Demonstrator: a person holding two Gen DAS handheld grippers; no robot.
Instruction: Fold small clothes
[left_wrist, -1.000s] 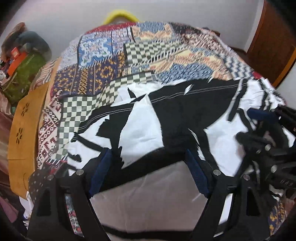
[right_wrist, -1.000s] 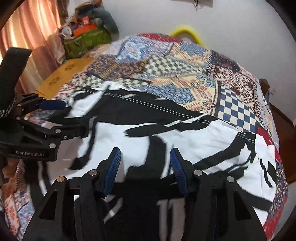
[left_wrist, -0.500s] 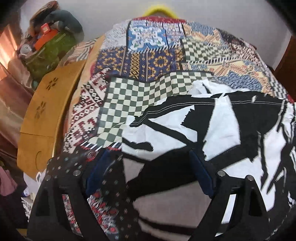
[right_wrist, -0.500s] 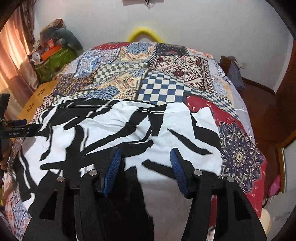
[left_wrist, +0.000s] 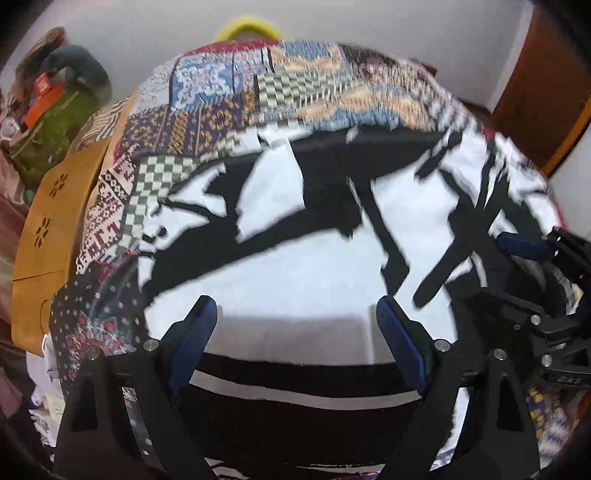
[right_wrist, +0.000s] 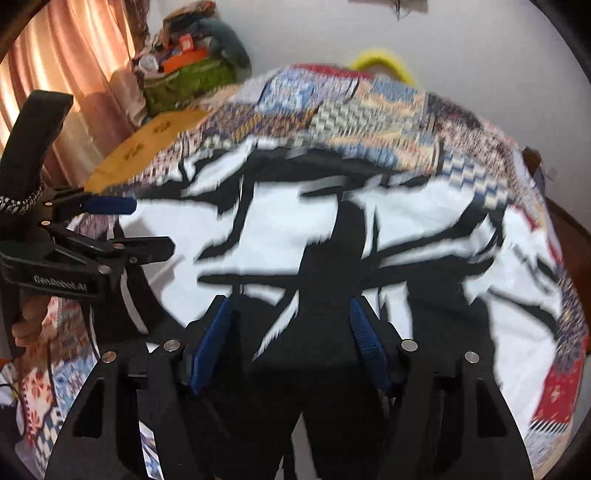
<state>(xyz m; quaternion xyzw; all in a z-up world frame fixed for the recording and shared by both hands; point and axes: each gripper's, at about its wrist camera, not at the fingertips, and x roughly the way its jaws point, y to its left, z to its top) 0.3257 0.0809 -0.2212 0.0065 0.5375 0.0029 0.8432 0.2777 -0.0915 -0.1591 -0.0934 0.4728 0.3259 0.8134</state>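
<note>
A black-and-white patterned garment (left_wrist: 314, 269) lies spread flat over a patchwork bedspread (left_wrist: 221, 122). My left gripper (left_wrist: 295, 325) hovers above its near edge with the blue pads (left_wrist: 195, 332) far apart and only flat cloth below the gap. My right gripper (right_wrist: 291, 332) sits over a black patch of the garment (right_wrist: 258, 229); its jaws are opening, and its pads (right_wrist: 214, 343) stand clear of the cloth under them. Each gripper appears in the other's view: the right gripper (left_wrist: 517, 277) at the right edge, the left gripper (right_wrist: 140, 227) at the left. Both pictures are motion-blurred.
A tan wooden board (left_wrist: 55, 221) runs along the bed's left side, with a green bag (left_wrist: 48, 125) of clutter behind it. A yellow hoop (left_wrist: 251, 27) stands at the far end, a brown door (left_wrist: 546, 92) at the right, and peach curtains (right_wrist: 55, 74) at the left.
Half a second ago the two grippers were swung outward toward the garment's sides; both have come back over its middle. The right gripper's pads stand wider apart than before.
</note>
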